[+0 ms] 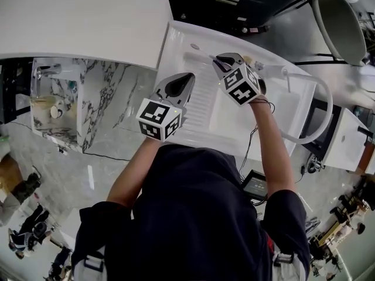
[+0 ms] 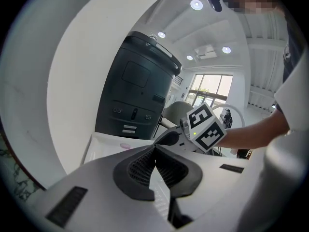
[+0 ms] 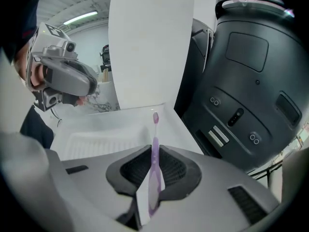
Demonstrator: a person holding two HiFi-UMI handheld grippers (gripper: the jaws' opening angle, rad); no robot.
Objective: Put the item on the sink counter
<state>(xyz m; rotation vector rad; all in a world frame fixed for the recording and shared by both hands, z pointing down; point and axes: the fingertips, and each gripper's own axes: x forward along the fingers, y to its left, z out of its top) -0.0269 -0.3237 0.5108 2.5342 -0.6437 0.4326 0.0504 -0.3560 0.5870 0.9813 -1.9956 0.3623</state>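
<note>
- Head view: the person stands over the white sink counter (image 1: 176,43), one gripper in each hand
  - left gripper (image 1: 186,78) is held above the counter's ribbed drainboard (image 1: 202,107); its marker cube (image 1: 159,119) faces up
  - right gripper (image 1: 221,58) is just beside it, nearer the counter's far edge; a thin toothbrush (image 1: 205,52) sticks out from its tips, brush head over the white surface; whether the head touches the counter cannot be told
  - a marble-patterned surface (image 1: 99,98) lies to the left of the counter
- Left gripper view: the left gripper (image 2: 154,150) has its ribbed pads pressed together at the tips, nothing between them
  - beyond them is the counter (image 2: 104,146); the right gripper's cube (image 2: 205,127) shows at centre right; a large black machine (image 2: 137,95) stands behind the counter
- Right gripper view: the right gripper (image 3: 153,151) is clenched on the purple toothbrush (image 3: 155,129)
  - the handle is pinched between the pads with its butt end below them; the bristle end points away, over the counter (image 3: 96,129)
  - the left gripper (image 3: 65,76) shows at upper left; the black machine (image 3: 246,81) fills the right side; a white panel (image 3: 145,42) rises behind the counter
</note>
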